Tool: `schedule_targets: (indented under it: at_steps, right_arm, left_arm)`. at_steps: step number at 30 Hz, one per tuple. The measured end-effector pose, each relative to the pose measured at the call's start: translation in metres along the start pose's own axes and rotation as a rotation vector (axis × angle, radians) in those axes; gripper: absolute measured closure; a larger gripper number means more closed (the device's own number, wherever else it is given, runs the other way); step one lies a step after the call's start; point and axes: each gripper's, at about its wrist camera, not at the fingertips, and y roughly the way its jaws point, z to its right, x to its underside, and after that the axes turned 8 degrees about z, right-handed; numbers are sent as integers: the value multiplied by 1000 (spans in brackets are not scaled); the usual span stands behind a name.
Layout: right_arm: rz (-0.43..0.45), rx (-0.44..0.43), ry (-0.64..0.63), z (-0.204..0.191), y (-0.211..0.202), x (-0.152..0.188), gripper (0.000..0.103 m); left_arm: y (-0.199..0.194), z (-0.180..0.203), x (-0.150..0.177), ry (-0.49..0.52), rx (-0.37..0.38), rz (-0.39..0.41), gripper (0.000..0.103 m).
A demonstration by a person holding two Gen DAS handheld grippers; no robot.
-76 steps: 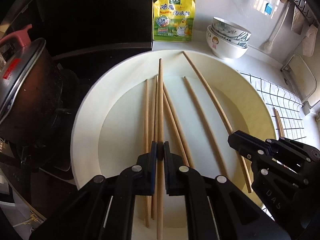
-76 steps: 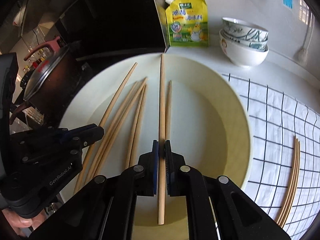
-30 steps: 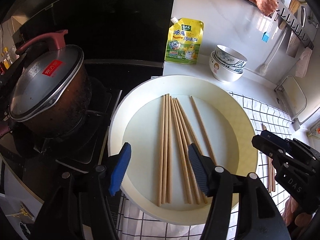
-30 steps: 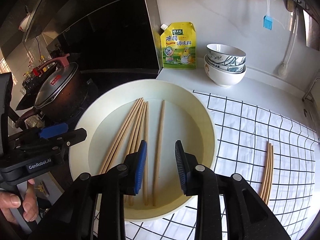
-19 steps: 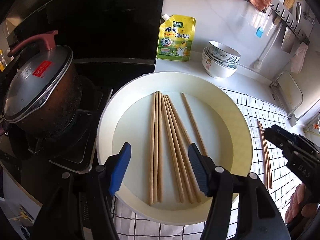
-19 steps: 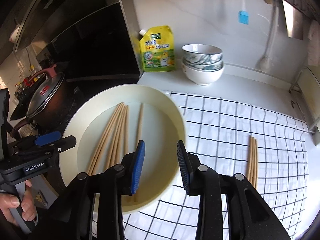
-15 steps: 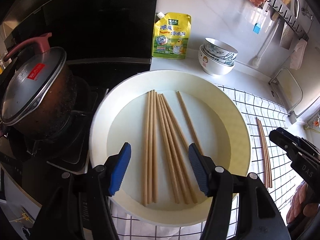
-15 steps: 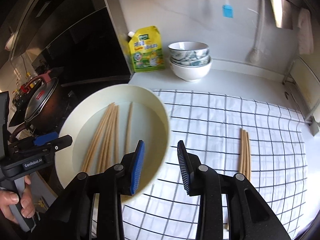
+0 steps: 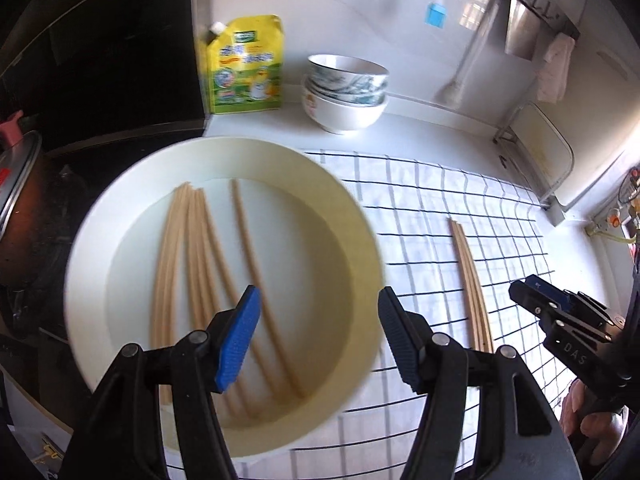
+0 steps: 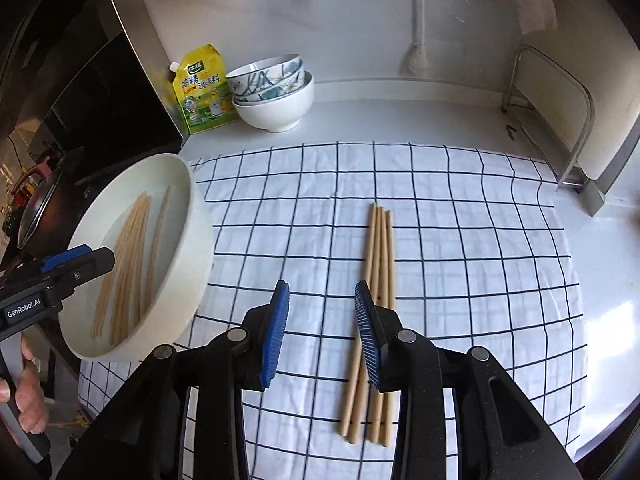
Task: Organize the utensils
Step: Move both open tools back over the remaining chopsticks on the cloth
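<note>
Scene: I am working a kitchen counter, both my tools hanging over a white cloth with a dark grid (image 10: pixel 460 216) and a round cream-white basin (image 9: pixel 360 216) beside it.
Left gripper (image 9: pixel 316 336): I am holding its blue-padded jaws wide apart with nothing between them, above the near rim of the basin.
Right gripper (image 10: pixel 322 330): its jaws are standing apart and empty, just left of the bundle on the cloth; they have just been opening a little further.
What has changed: moments ago each tool was pinching a chopstick in the basin; both sticks are now lying loose and both tools are swinging away towards the cloth.
Task's things: about seven loose wooden chopsticks in the basin (image 9: pixel 200 264) are lying roughly side by side; four sorted wooden chopsticks on the cloth (image 10: pixel 378 280) are lying in a tight, neat bundle.
Meaning: I am judging this a straightening pass, not a transfer; the basin's sticks are tidier, yet the carrying-over is not yet done.
Background: a yellow seasoning pouch (image 10: pixel 204 92) and stacked white patterned bowls (image 10: pixel 276 92) are standing untouched by the wall.
</note>
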Motion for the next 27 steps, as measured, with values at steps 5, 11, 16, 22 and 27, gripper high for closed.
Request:
schedule_targets:
  at_steps: [5, 11, 16, 22, 27]
  right_arm:
    - [-24, 19, 6, 33, 2, 11, 69]
    - [-64, 25, 18, 64, 19, 28, 69]
    - [-90, 7, 1, 69, 32, 39, 69]
    - [-105, 3, -19, 65, 42, 45, 69]
    - [-118, 4, -21, 64, 50, 51, 69]
  left_arm:
    - [10, 46, 2, 34, 38, -8, 42]
    - [25, 88, 11, 80, 52, -43, 40]
    - [34, 104, 21, 86, 52, -69, 39]
    - [44, 108, 28, 71, 45, -87, 39]
    - [49, 107, 35, 69, 36, -104, 38]
